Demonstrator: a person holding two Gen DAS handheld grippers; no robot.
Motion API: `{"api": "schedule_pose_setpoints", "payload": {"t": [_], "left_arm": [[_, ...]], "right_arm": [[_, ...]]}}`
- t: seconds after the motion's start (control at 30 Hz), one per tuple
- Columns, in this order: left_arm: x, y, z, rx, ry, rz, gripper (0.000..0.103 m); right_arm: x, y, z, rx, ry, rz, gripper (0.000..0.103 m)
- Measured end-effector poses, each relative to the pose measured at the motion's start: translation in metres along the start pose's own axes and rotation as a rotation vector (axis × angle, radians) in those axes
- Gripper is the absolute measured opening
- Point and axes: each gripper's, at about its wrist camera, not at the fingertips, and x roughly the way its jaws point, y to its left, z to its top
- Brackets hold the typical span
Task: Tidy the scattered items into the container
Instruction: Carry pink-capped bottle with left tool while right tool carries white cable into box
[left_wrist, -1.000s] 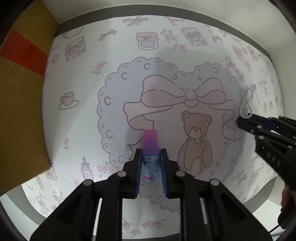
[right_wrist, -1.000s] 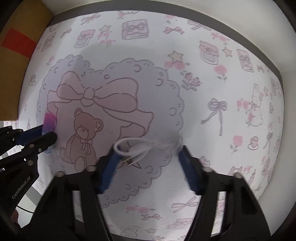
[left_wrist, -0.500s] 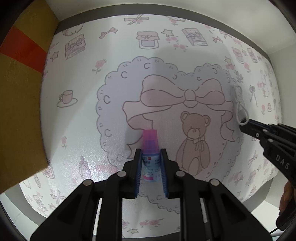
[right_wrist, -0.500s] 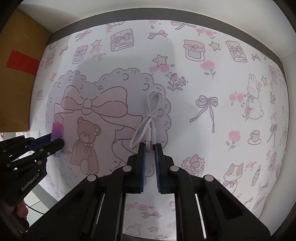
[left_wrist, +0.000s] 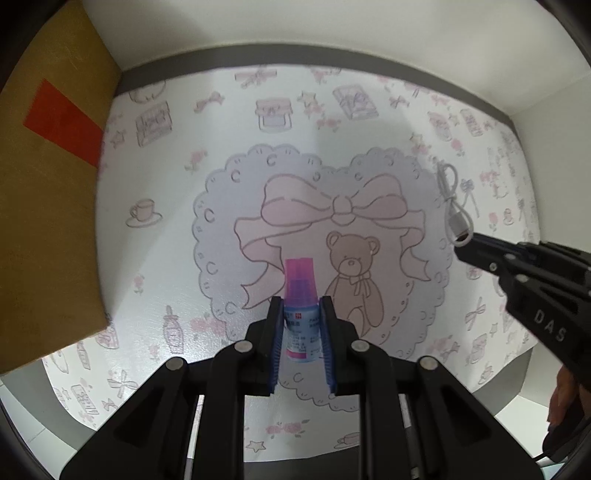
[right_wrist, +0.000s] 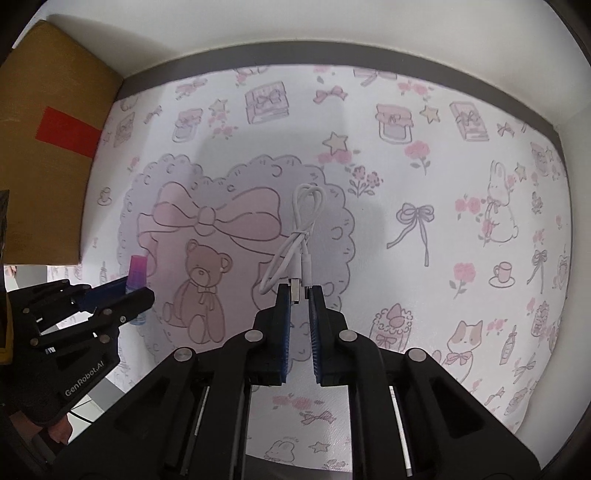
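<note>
My left gripper (left_wrist: 301, 308) is shut on a small bottle (left_wrist: 300, 295) with a pink cap and a blue label, held a little above the patterned mat (left_wrist: 177, 177). In the right wrist view the same bottle (right_wrist: 136, 275) shows at the left between the left gripper's fingers (right_wrist: 122, 295). My right gripper (right_wrist: 299, 291) is shut on the plug ends of a coiled white cable (right_wrist: 301, 225), whose loop hangs free over the mat (right_wrist: 443, 177). In the left wrist view that cable (left_wrist: 454, 206) dangles from the right gripper (left_wrist: 465, 245) at the right.
A brown cardboard box (left_wrist: 48, 206) with a red tape strip (left_wrist: 62, 122) stands at the left edge of the mat, also seen as the box (right_wrist: 48, 147) in the right wrist view. A grey border and white wall run behind the mat.
The right gripper closed on the white cable and lifted it off the mat. Both grippers have risen, so the mat looks farther away. The left gripper kept its hold on the bottle.
</note>
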Motion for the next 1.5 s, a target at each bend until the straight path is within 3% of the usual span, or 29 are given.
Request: {"api": "schedule_pose_setpoints", "payload": {"t": [0.1,0.43,0.77,1.5], "left_arm": [[-0.02,0.027,-0.006,0.004,-0.032,0.003,0.019],[-0.055,-0.008,-0.003,0.032,-0.135,0.013,0.019],[-0.102,0.003,-0.025,0.037,-0.235,0.018,0.019],[-0.182,0.023,-0.046,0.012,-0.409,0.007,0.019]], "right_arm": [[-0.007,-0.009,-0.01,-0.01,-0.012,0.005,0.01],[-0.043,0.014,-0.016,-0.037,-0.079,0.032,0.01],[-0.082,0.034,-0.031,-0.057,-0.155,0.05,0.01],[-0.16,0.091,-0.024,-0.147,-0.309,0.055,0.01]]}}
